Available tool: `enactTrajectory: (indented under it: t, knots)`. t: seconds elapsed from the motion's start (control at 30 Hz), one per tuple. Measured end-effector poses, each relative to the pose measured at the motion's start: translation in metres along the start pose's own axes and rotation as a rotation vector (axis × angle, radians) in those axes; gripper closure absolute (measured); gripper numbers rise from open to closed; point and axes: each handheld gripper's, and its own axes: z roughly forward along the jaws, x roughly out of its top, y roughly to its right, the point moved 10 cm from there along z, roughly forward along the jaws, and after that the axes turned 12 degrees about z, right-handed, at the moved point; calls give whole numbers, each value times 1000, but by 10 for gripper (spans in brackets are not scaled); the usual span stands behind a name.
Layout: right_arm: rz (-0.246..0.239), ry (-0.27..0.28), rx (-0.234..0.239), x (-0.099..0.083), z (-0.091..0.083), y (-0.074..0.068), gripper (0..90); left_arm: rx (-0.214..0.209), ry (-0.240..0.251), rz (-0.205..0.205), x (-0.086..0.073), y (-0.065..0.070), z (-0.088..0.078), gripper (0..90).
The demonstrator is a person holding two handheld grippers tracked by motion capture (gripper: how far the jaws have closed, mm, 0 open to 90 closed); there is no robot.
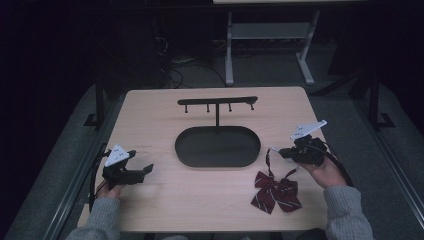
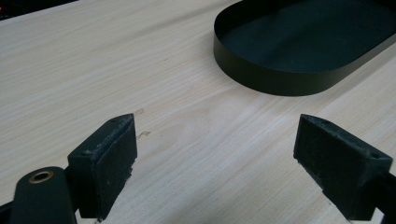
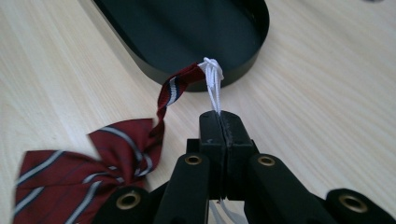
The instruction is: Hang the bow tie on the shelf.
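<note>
Table (image 1: 165, 200): black oval tray (image 1: 218, 146) at centre, hook stand (image 1: 217, 102) at its 12 o'clock. Striped bow tie (image 1: 275, 190) at 4 o'clock. Right gripper (image 1: 281, 153) clamped on the tie's white cord (image 3: 214, 86). Left gripper (image 1: 146, 170), 8 o'clock, jaws apart, empty.

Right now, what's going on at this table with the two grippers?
A person at a light wooden table holds a gripper in each hand. The right gripper is shut on the white elastic loop of a dark red striped bow tie, whose bow lies on the table near the black oval tray. The left gripper is open, low over bare wood. A black hook stand rises behind the tray; nothing hangs on it.
</note>
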Motion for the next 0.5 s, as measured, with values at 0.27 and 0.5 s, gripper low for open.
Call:
enactTrajectory:
  t: [0.27, 0.5]
  knots:
    - [-44, 36, -5, 13, -15, -13, 887, -1, 1, 0, 0, 0, 0, 130]
    - [-61, 55, -8, 22, -25, -19, 887, 4, 2, 0, 0, -1, 0, 130]
